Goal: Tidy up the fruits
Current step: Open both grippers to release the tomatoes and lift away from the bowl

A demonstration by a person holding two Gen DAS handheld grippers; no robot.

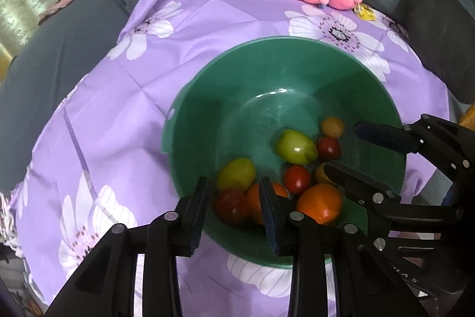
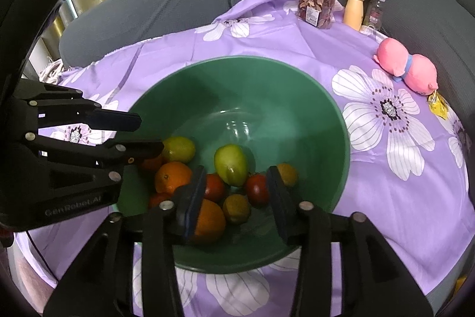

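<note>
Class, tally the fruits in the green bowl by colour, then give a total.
Green fruits: 2
Red fruits: 3
Orange fruits: 2
Yellow fruits: 2
Total: 9 visible from the left wrist view; more may be hidden.

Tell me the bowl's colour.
The bowl is green, clearest in the right wrist view.

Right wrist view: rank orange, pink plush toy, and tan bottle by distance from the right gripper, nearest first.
1. orange: in the green bowl, right beside the right gripper, at its left finger.
2. pink plush toy: on the purple cloth, far right of the bowl.
3. tan bottle: at the cloth's back edge, by the sofa.
</note>
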